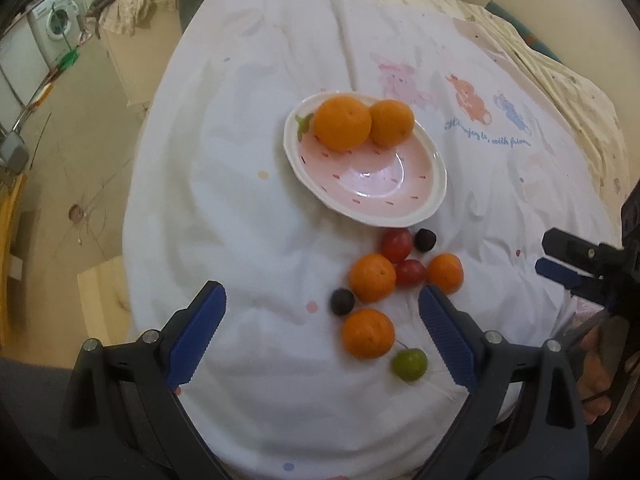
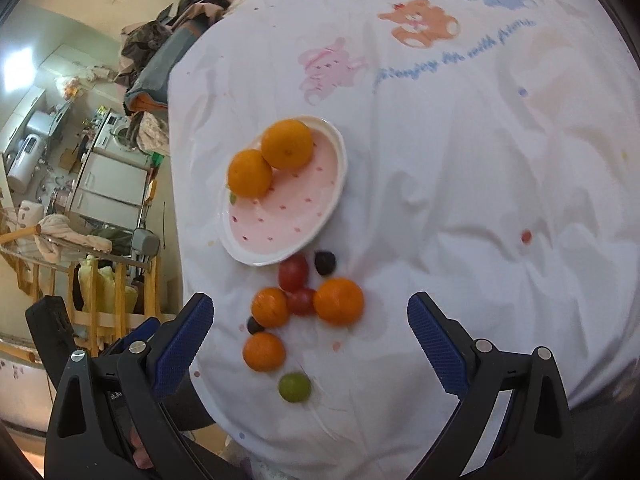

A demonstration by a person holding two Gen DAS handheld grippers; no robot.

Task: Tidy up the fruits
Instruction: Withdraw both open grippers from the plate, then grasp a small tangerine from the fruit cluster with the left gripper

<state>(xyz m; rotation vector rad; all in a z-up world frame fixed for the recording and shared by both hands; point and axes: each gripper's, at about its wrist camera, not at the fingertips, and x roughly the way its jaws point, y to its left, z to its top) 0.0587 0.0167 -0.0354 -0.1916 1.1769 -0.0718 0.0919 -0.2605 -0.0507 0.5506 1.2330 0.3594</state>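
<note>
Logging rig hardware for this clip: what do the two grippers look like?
Both match: the left gripper and right gripper have black angular plastic arms with silver round screws and blue ribbed pads on the fingers. No cables or sleeves can be made out.

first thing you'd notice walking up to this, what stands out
Two bright oranges sit together at one end of a pink strawberry-pattern plate on the white cloth. Just off the plate's rim lies a loose cluster of fruit: three more oranges, two red ones, two dark ones and a green one at the near end. Both grippers, left and right, hover open and hold nothing.
</note>
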